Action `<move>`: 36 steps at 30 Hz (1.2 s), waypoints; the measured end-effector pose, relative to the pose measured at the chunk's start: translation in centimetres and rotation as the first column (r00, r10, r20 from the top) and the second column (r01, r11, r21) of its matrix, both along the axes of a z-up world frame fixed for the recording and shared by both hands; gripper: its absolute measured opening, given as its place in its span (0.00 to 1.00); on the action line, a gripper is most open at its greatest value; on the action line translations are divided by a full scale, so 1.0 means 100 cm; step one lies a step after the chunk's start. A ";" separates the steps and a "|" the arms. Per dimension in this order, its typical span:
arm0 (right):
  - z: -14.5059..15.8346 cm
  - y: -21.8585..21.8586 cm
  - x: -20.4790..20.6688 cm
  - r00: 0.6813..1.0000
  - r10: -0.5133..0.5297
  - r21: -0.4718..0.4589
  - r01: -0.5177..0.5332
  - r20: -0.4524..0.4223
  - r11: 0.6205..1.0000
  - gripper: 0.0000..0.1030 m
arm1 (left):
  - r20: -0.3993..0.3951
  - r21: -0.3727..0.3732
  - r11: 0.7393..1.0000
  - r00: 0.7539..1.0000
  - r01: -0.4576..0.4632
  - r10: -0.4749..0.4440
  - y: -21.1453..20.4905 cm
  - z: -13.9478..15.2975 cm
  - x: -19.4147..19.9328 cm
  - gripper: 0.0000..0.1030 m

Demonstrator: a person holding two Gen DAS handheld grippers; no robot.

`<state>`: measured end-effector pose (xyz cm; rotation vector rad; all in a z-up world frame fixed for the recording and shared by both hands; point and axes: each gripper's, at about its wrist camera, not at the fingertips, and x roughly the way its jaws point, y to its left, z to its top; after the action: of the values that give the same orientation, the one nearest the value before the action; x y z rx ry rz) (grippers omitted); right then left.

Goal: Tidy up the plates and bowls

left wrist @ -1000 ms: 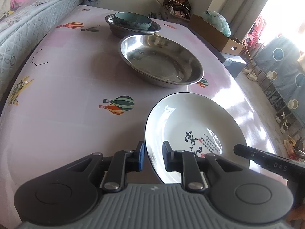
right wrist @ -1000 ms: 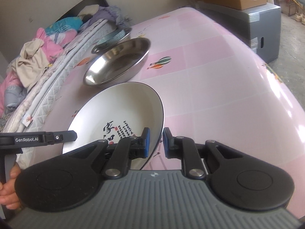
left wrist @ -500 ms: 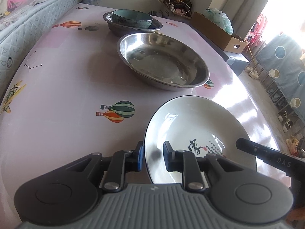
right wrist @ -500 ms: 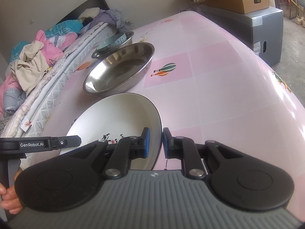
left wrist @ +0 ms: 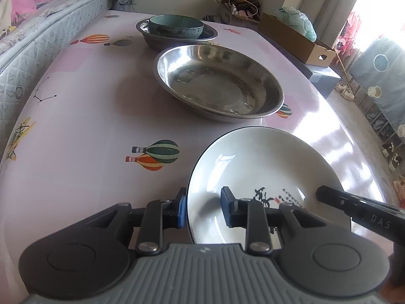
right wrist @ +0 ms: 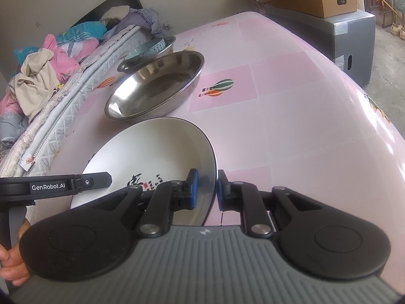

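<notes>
1. The left hand-held gripper (left wrist: 203,207) is opening. A second ago its pads pinched the near-left rim of the white plate (left wrist: 265,167); now that rim stands loose between them, with a clear gap at the inner pad.
2. The right hand-held gripper (right wrist: 205,190) is clenched on the plate's opposite rim, just as it was a second ago, so it now looks to be the only grip on the plate.
3. The plate sits low over the pink desk (left wrist: 83,131) at the near edge, flatter than a second ago, when it was tipped up. Whether its base fully touches the cloth cannot be told.
4. In the left wrist view the large steel basin (left wrist: 217,86) lies at 12 o'clock from the plate, close but apart. Further along that line, the teal bowl (left wrist: 176,26) is nested in a smaller steel basin (left wrist: 177,38).
5. The release suggests a handover or a set-down. The likely next step is stacking the plate into the large basin, and a one-sided grip risks tipping it.
</notes>
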<state>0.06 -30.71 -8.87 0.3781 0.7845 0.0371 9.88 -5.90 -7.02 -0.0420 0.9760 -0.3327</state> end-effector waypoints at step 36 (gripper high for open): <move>-0.002 -0.002 -0.001 1.000 0.012 0.013 -0.012 -0.001 1.000 0.16 | 0.001 0.090 0.996 1.000 0.010 -0.010 -0.012 0.004 -0.004 0.31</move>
<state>-0.07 -30.87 -9.05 0.3860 0.7884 0.0534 9.49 -7.09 -6.61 0.0452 0.9891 -0.2980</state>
